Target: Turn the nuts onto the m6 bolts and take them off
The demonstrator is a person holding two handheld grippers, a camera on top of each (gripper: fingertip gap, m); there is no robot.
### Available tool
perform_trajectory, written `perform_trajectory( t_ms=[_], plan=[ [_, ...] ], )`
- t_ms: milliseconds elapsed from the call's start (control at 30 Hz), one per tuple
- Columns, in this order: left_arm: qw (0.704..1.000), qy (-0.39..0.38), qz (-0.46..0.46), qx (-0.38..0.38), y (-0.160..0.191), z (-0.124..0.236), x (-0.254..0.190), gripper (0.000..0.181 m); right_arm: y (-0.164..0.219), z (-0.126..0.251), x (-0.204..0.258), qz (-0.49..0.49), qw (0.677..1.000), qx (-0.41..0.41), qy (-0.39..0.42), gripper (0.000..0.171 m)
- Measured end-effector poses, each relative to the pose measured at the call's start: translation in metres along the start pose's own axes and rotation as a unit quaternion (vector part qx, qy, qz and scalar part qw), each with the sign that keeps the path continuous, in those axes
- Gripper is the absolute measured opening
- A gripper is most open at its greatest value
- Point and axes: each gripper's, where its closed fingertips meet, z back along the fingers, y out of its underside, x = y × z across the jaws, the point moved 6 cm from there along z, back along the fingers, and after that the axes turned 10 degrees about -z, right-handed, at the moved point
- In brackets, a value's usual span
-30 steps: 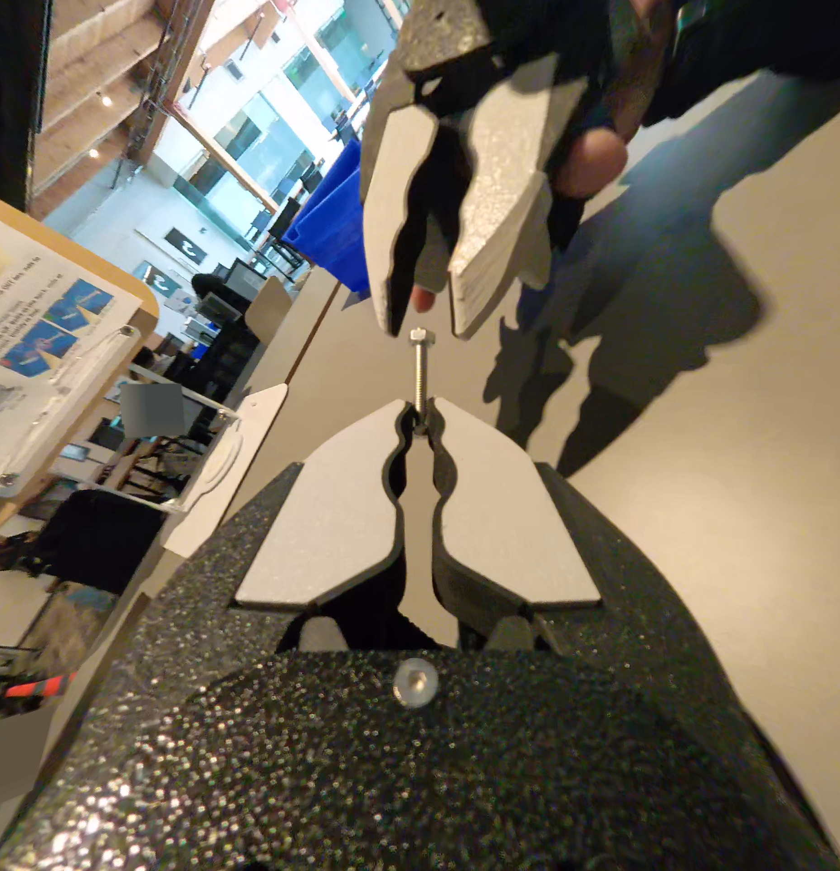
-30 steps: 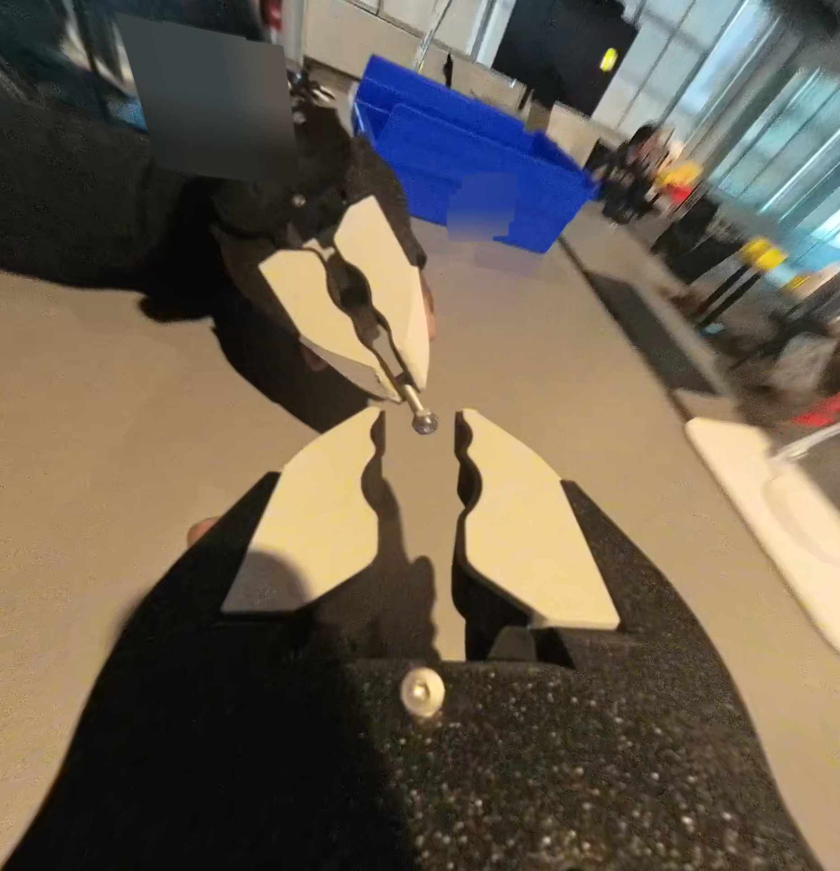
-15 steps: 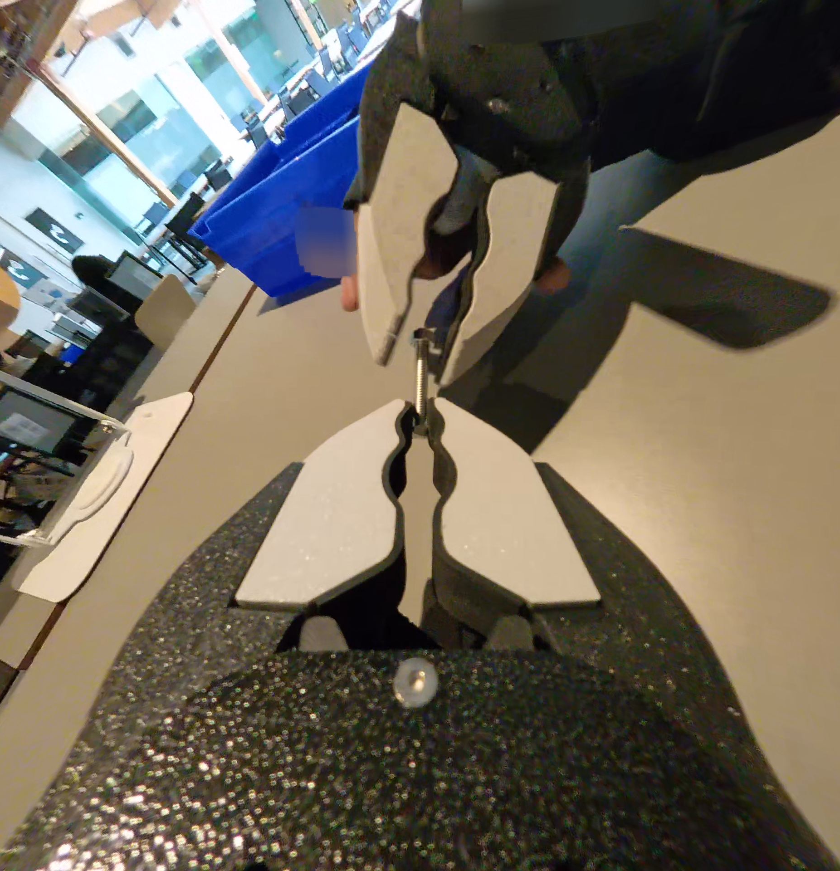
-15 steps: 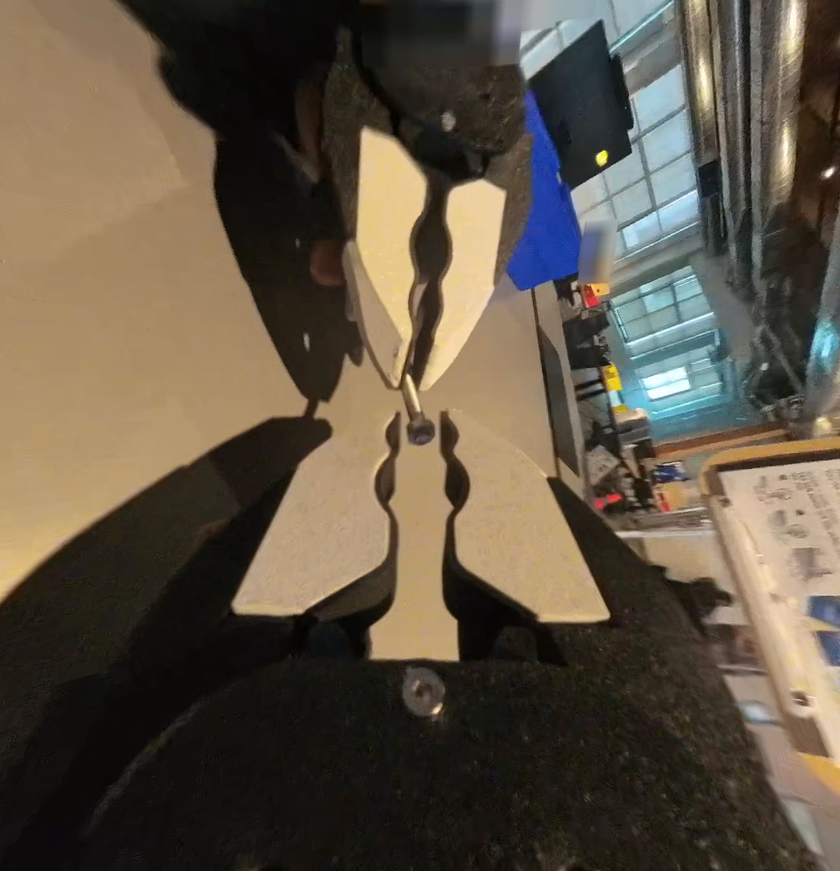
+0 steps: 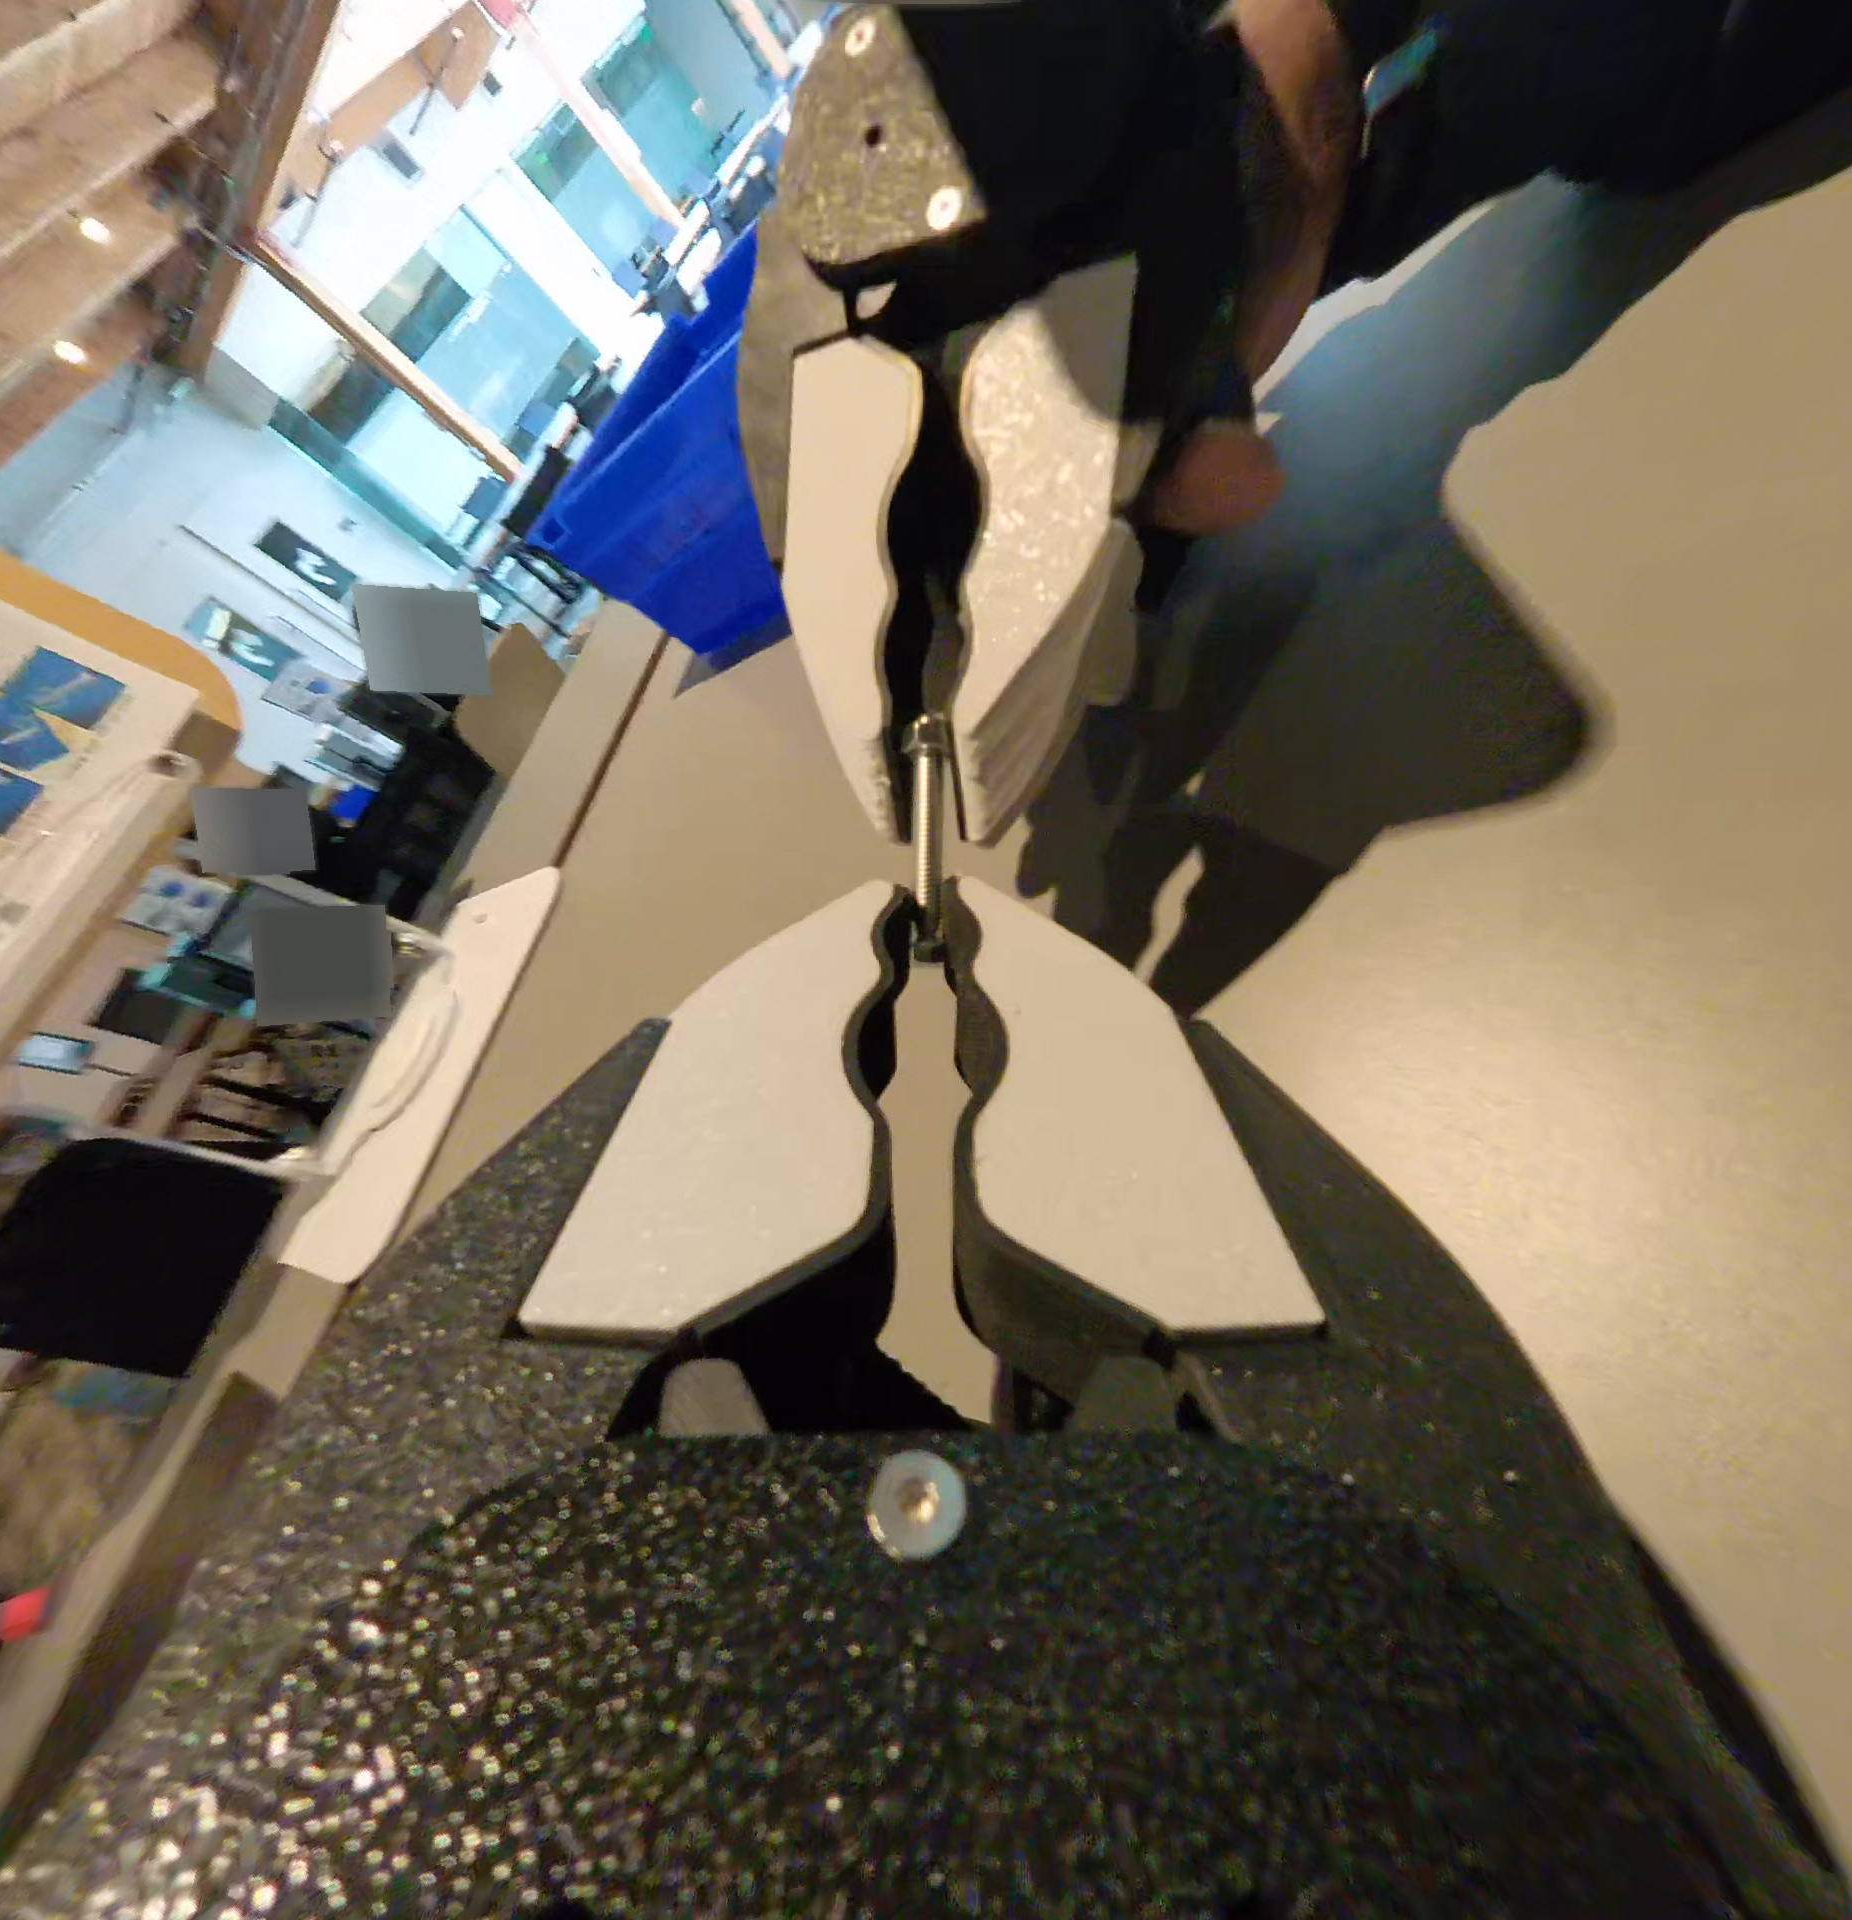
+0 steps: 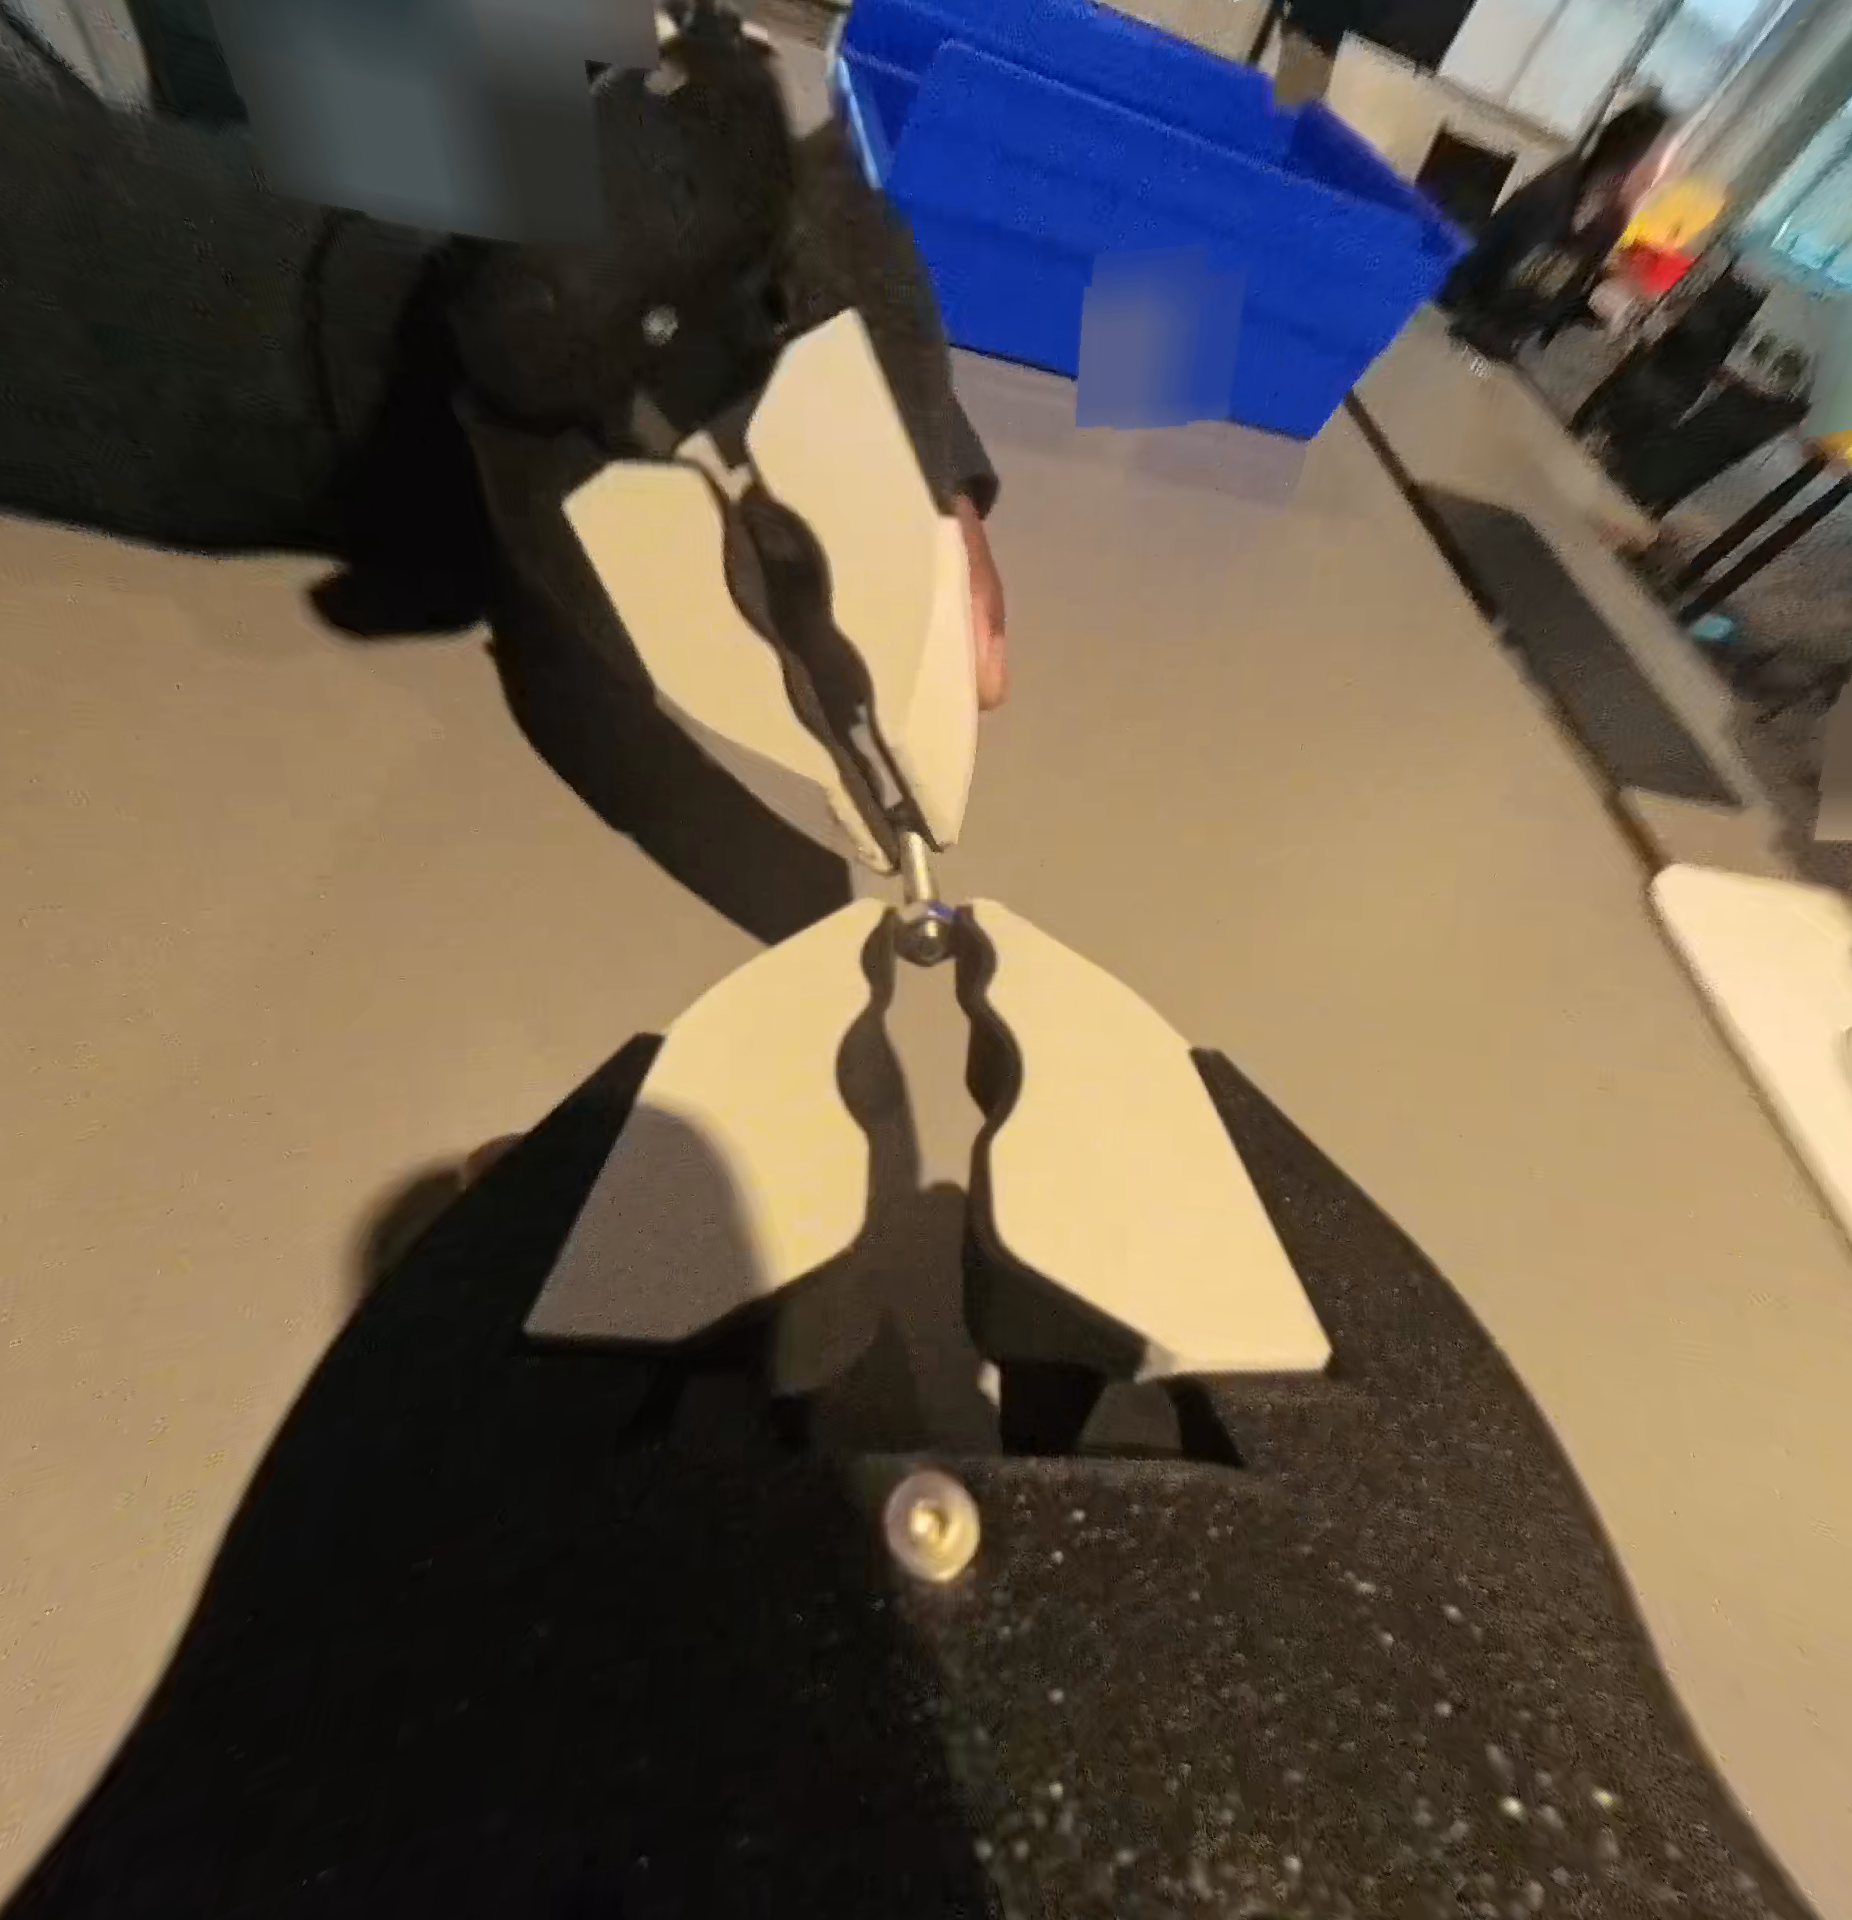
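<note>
Behind the grey tabletop (image 5: 1524,1039) stands a blue bin (image 6: 1140,229), and a white tray (image 6: 1795,1039) lies at the edge. Above the tabletop the left gripper (image 5: 927,914) pinches the lower end of the bolt (image 5: 927,821) between its jaw tips. Facing it, the right gripper (image 6: 927,920) has its jaws closed on the nut (image 5: 924,740) at the other end of the bolt.

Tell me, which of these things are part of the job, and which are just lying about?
In use:
- the bolt, clamped in the left gripper
- the nut at its far end, pinched by the fingers of the right gripper

Just lying about:
- the blue bin
- the white board
- the poster stand
</note>
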Motion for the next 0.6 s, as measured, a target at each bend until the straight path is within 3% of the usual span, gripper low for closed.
perform_trajectory(
  t_ms=[67,133,167,200,267,367,600],
  plan=[
    [0.998,0.036,0.045,-0.015,0.001,0.0,-0.002,0.005,0.004,0.0,0.005,0.132,0.991,0.0,0.028,0.011],
    [0.992,0.08,0.09,-0.023,0.002,-0.001,-0.007,0.005,0.01,0.0,0.012,0.287,0.956,0.006,0.065,0.011],
    [0.992,0.088,0.093,-0.019,0.003,-0.001,-0.007,0.005,0.012,-0.001,0.013,0.315,0.946,0.012,0.074,0.011],
    [0.991,0.086,0.095,-0.021,0.002,-0.001,-0.007,0.005,0.011,-0.001,0.014,0.306,0.949,0.01,0.072,0.012],
    [0.992,0.063,0.103,-0.035,0.001,0.001,-0.001,0.005,0.006,0.001,0.012,0.255,0.965,-0.009,0.065,0.032],
    [0.996,0.016,0.076,-0.036,0.0,0.005,0.006,0.005,-0.001,0.006,0.004,0.131,0.99,-0.015,0.055,0.04],
    [0.999,-0.038,-0.015,0.011,0.001,0.003,0.007,0.005,-0.01,0.005,-0.009,-0.123,0.992,-0.031,-0.013,0.026]
  ],
)
